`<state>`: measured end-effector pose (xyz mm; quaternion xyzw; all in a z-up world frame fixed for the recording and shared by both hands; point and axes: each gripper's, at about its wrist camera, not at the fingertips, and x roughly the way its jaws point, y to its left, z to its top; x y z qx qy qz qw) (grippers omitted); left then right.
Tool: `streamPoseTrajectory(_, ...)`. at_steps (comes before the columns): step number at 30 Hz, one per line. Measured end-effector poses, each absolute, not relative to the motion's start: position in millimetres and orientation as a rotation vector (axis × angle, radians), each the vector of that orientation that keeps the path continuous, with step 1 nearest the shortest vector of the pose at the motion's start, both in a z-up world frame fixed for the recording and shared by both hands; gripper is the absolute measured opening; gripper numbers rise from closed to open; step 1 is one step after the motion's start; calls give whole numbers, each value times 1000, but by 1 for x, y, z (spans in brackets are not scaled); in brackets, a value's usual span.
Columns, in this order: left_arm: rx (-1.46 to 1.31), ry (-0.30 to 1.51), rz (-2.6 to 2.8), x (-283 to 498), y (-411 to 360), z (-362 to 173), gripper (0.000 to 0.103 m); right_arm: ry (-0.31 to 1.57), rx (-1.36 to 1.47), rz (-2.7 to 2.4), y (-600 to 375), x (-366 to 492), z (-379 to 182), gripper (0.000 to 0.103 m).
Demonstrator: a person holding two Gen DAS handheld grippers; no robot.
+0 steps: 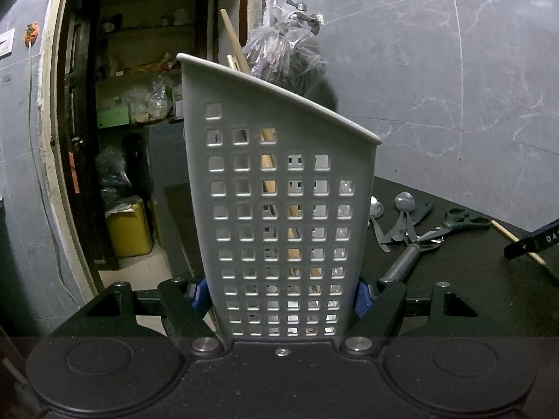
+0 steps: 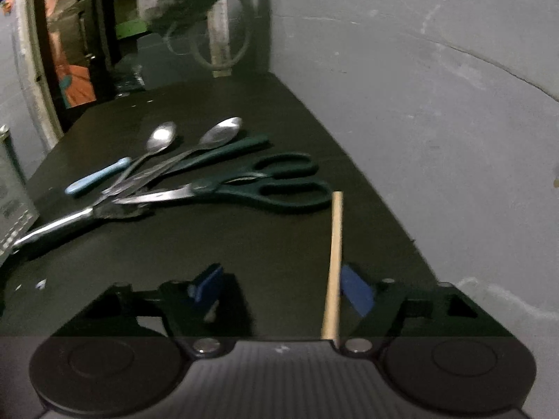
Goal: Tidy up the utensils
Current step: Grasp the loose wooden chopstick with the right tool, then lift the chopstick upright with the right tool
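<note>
My left tongs [image 1: 281, 295] are clamped on the grey perforated utensil holder [image 1: 279, 181], blue pads pressed against both its sides. It stands upright on the black worktop [image 1: 454, 296], with a couple of wooden sticks [image 1: 233, 40] poking out the top at about 11 o'clock.

In the right wrist view, my right tongs [image 2: 281, 288] stand apart, not pinching anything. A wooden chopstick [image 2: 334, 262] lies between the pads, hugging the right-hand one [image 2: 356, 289]; can't tell if it actually touches, it's a bit blurry.

The rest of the pile lies on the worktop around 11 o'clock from those tongs: green-handled scissors [image 2: 265, 186], two spoons [image 2: 160, 138], a green-handled piece [image 2: 227, 152], a pale blue handle [image 2: 97, 176] and a steel-handled tool [image 2: 59, 225] all overlapping. The holder's edge shows at the far left, 9 o'clock.
</note>
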<state>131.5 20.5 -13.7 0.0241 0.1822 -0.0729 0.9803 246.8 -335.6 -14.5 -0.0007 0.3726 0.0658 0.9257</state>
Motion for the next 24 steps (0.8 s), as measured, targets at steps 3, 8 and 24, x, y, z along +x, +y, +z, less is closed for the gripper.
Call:
streamPoseTrajectory(3,43,362,-141,130,20,-15,75,772,4,130,-326,237,-11,51)
streamPoseTrajectory(8,37,358,-136,128,20,-16,75,773,0,152,-308,223,-9,33)
streamPoseTrajectory(24,43,359,-129,121,16,-14,75,739,34,205,-293,181,-9,7)
